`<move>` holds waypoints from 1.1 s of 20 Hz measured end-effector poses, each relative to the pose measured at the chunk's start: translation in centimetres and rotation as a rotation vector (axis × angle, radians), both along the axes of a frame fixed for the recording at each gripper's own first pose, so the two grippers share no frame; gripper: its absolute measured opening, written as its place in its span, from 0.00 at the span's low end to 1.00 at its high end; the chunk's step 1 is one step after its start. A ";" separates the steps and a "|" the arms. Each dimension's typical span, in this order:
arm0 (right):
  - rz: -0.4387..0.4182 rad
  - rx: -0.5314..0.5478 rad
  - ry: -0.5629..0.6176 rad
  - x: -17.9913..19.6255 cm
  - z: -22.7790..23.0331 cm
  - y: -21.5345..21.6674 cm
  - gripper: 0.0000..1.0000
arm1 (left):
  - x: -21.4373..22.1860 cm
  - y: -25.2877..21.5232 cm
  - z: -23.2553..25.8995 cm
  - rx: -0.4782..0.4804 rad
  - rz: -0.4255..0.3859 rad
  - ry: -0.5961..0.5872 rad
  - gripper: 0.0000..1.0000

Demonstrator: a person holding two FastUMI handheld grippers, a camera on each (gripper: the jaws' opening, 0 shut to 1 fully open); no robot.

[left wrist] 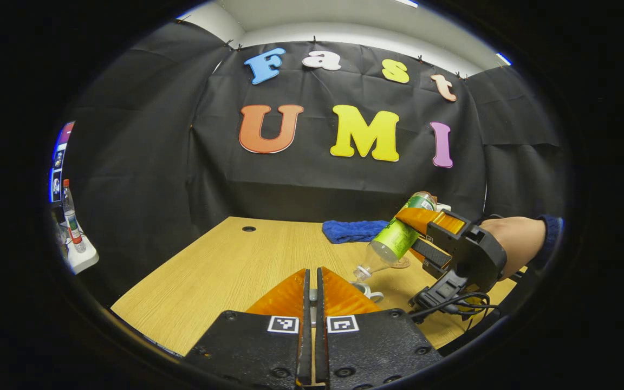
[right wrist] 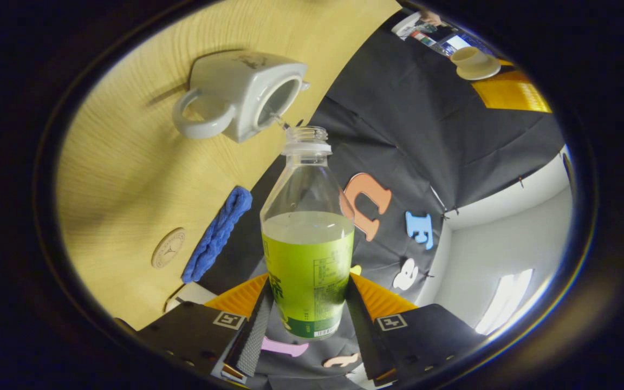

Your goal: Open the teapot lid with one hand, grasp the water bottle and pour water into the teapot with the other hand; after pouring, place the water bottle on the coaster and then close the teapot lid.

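In the right gripper view my right gripper (right wrist: 307,303) clamps the clear plastic water bottle with the green label (right wrist: 307,260), one finger on each side of its labelled lower body. The bottle runs up the middle of the frame, uncapped, and its open mouth sits just beside the opening of the white ceramic teapot (right wrist: 241,95) at the upper left of the frame. The teapot's lid is off its opening, and a thin stream of water seems to run between mouth and pot, though it is too fine to be sure. Liquid fills roughly the lower half of the bottle. Lower left on the light wooden table (right wrist: 128,179) lies a round tan coaster (right wrist: 168,248), with a folded blue cloth (right wrist: 217,233) just beside it.

In the left gripper view my left gripper (left wrist: 312,287) shows at the bottom centre, fingers drawn almost together with only a narrow slit between them. Something small and pale sits in that slit, but I cannot tell what it is, or whether both fingers press on it. Just past my fingertips a bit of the white teapot (left wrist: 369,293) peeks out. To the right of centre the bottle (left wrist: 398,235) is tilted neck-down towards it, held by the right gripper (left wrist: 426,235) and the hand (left wrist: 512,238) behind it. The blue cloth (left wrist: 352,230) lies farther back on the table (left wrist: 225,260).
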State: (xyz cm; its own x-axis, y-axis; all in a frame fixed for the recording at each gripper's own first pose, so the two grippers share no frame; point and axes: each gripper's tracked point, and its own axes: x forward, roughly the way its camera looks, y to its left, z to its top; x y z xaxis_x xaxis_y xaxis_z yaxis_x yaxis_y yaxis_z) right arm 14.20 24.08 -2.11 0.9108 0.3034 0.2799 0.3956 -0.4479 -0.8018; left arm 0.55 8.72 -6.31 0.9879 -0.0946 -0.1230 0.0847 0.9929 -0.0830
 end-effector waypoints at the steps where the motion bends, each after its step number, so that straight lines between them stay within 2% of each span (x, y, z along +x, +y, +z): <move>1: 0.005 0.000 -0.005 0.0 0.1 0.1 0.75 | 0.0 0.0 0.0 0.002 -0.001 0.002 0.05; 6: 0.016 0.002 0.010 -0.1 -0.2 0.2 0.73 | 0.0 -0.6 0.2 0.006 -0.008 -0.001 0.05; 8: 0.019 0.060 0.048 0.2 -1.0 -0.4 0.76 | -0.2 -0.8 0.3 0.021 -0.009 -0.007 0.05; 9: 0.019 0.112 0.092 0.4 -1.9 -0.8 0.73 | -0.1 -0.9 0.4 0.026 -0.010 -0.010 0.05; 14: 0.051 0.355 0.257 1.0 -4.7 -2.6 0.73 | -0.3 -1.7 1.0 0.020 -0.028 -0.018 0.05; 15: 0.056 0.408 0.296 1.3 -5.3 -2.8 0.77 | -0.3 -1.8 0.9 0.023 -0.029 -0.018 0.05; 16: 0.058 0.460 0.330 1.5 -5.6 -3.0 0.73 | -0.2 -1.7 0.8 0.022 -0.027 -0.017 0.05; 18: 0.076 0.573 0.394 1.5 -6.1 -3.2 0.76 | 0.1 -1.5 0.3 0.016 -0.018 -0.002 0.05; 19: 0.088 0.640 0.434 1.6 -6.2 -3.3 0.73 | 0.2 -1.4 0.1 0.011 -0.015 0.004 0.05; 20: 0.091 0.708 0.472 1.9 -6.2 -3.5 0.76 | 0.3 -1.4 -0.1 0.006 -0.014 0.012 0.05; 21: 0.074 0.764 0.512 2.3 -6.2 -3.8 0.73 | 0.4 -1.5 -0.4 0.004 -0.013 0.020 0.05; 22: 0.071 0.815 0.543 2.3 -6.2 -3.9 0.77 | 0.5 -1.5 -0.7 0.006 -0.010 0.028 0.05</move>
